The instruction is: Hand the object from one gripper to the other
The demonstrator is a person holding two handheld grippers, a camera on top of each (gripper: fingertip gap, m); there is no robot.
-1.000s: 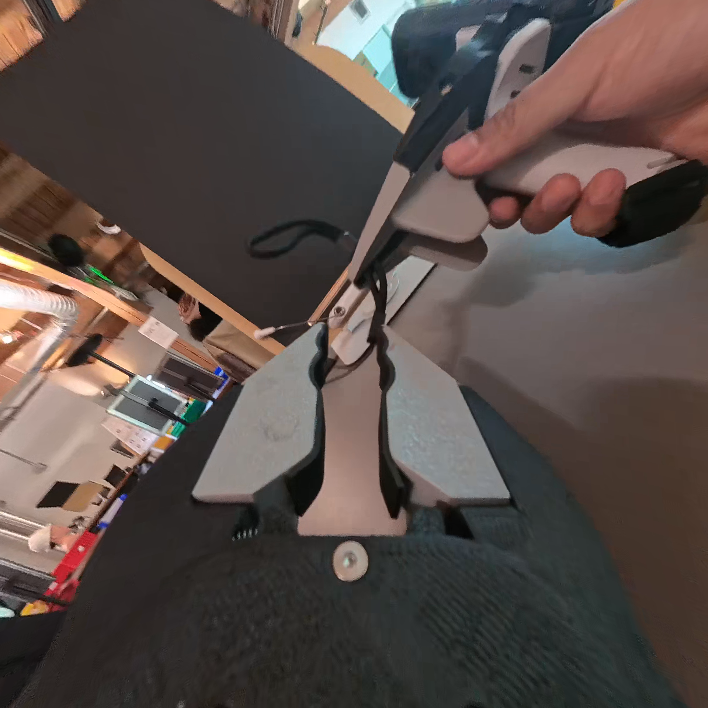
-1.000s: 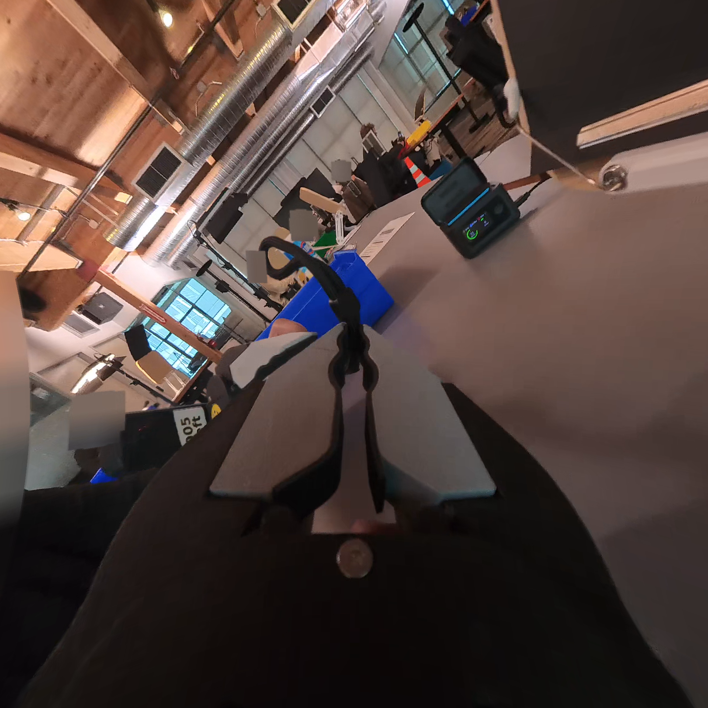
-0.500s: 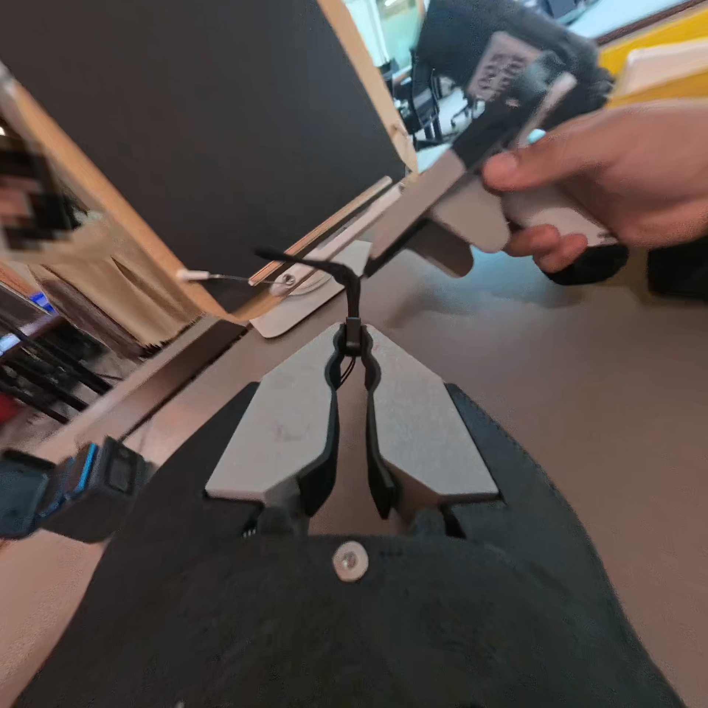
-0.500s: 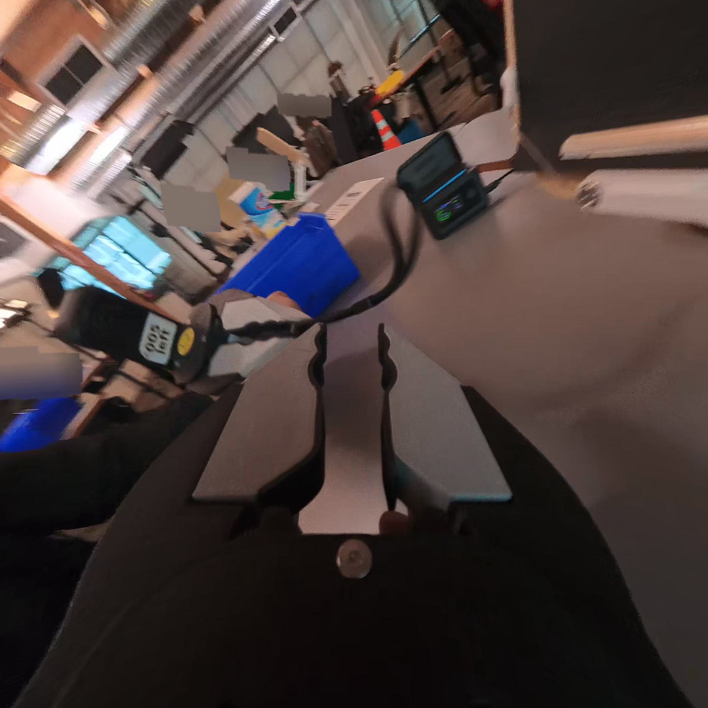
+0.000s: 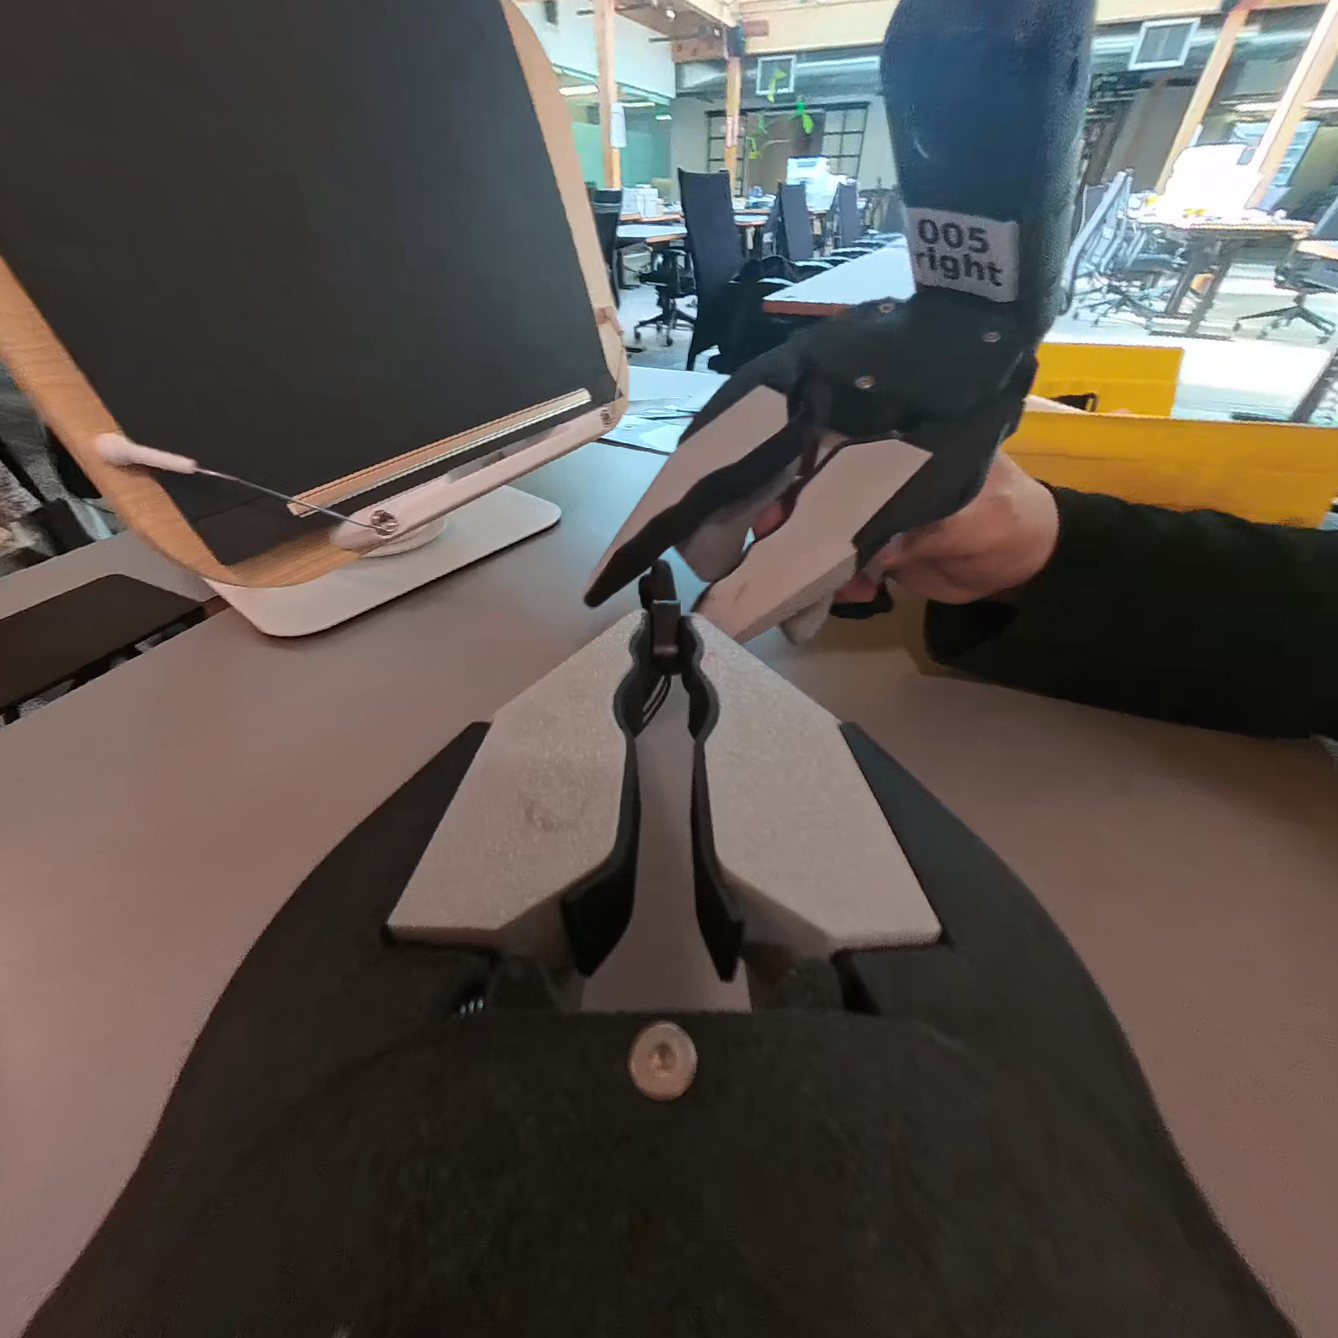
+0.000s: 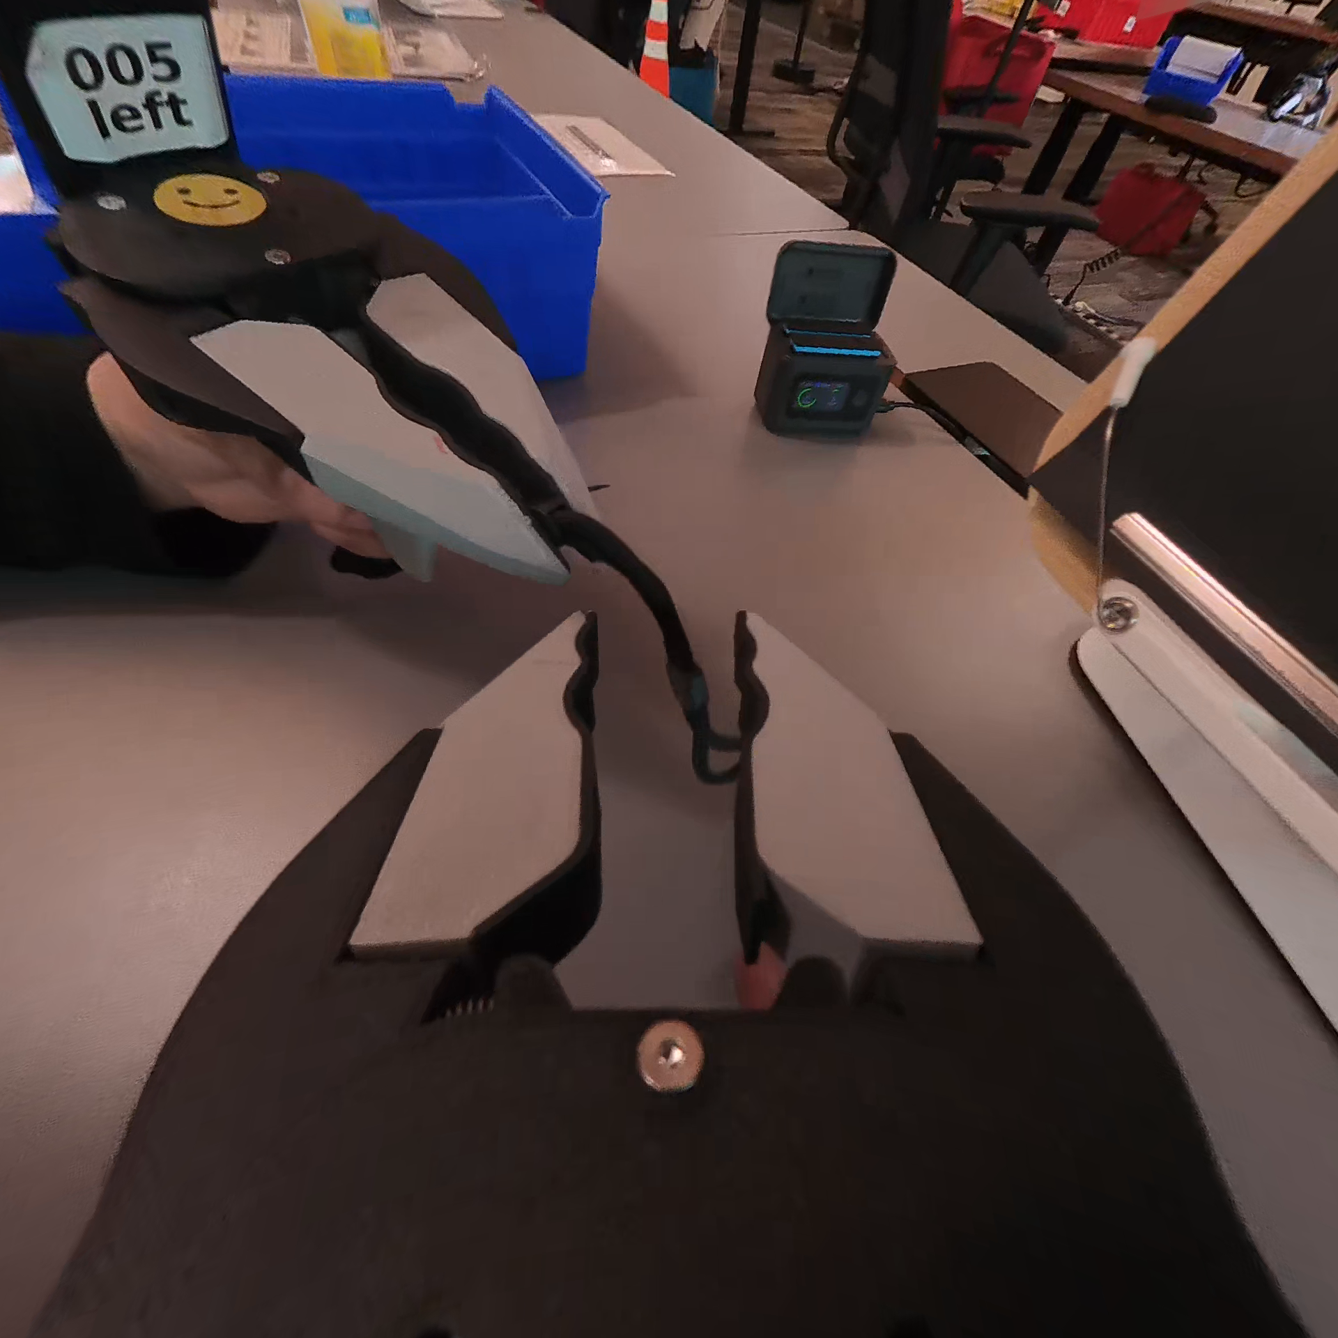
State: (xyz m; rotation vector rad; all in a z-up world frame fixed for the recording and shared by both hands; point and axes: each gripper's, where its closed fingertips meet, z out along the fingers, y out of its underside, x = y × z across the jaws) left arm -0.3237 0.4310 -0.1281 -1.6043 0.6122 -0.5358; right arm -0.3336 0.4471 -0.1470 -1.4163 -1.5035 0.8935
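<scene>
My left tool (image 5: 665, 644) was pinched tight on the black strap (image 6: 655, 615). The strap's thin loop end hung down between the fingers of my right tool (image 6: 665, 630), which was spread wide apart. Both tools were up above the grey desk (image 5: 217, 724).

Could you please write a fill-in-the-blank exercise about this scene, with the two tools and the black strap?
1. The left tool is ____ on the black strap.
2. The right tool is ____, and the thin loop at the strap's end lies between its fingers.
3. In the right wrist view, a ____ bin stands on the table behind the left tool.

Missing words: shut; open; blue
</scene>
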